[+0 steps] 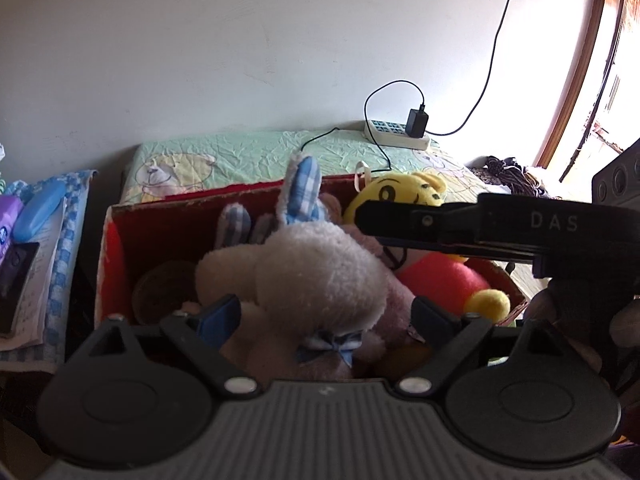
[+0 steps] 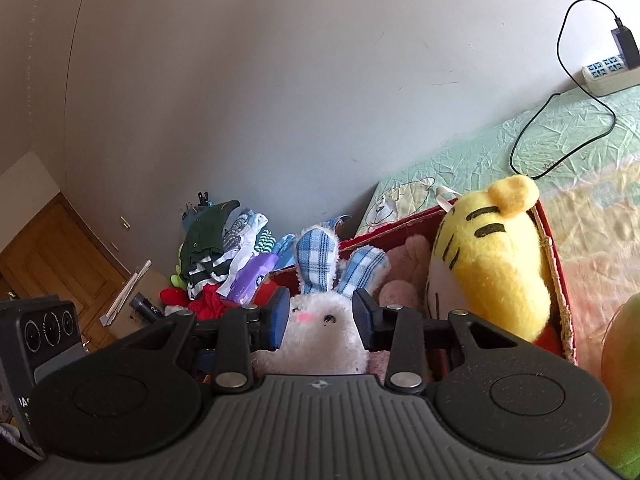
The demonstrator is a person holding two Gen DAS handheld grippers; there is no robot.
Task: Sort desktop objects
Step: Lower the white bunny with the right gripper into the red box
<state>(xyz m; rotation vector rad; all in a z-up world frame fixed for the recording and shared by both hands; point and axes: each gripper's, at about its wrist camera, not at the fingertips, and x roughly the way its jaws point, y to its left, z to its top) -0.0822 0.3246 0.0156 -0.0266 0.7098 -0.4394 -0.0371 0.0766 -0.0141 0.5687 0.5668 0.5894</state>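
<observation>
At the far left of the left wrist view, a blue case (image 1: 38,210) and a purple pack (image 1: 9,216) lie on papers over a blue checked cloth (image 1: 66,240). Next to them stands a red cardboard box (image 1: 116,264), holding a dark round tin (image 1: 160,288) in its left corner. The white plush rabbit (image 1: 320,272), with blue plaid ears and a blue bow, sits in the middle of the box. The left gripper (image 1: 326,314) is spread wide around the rabbit's body; its blue pads (image 1: 220,316) seem just beside the fur rather than pressing in, though the plush hides the contact. A pink plush (image 1: 396,292) lies behind the rabbit. To the right rests a yellow tiger toy (image 1: 404,196) in a red top, partly crossed by the right tool's black arm. A power strip (image 1: 396,136) sits on the green patterned sheet (image 1: 240,152) beyond.

In the right wrist view, a heap of clothes (image 2: 216,248) lies at left. The right gripper (image 2: 322,320) is clamped on the rabbit's (image 2: 320,332) head, one pad at each cheek. The tiger (image 2: 492,256) leans against the box's right wall (image 2: 556,272).
</observation>
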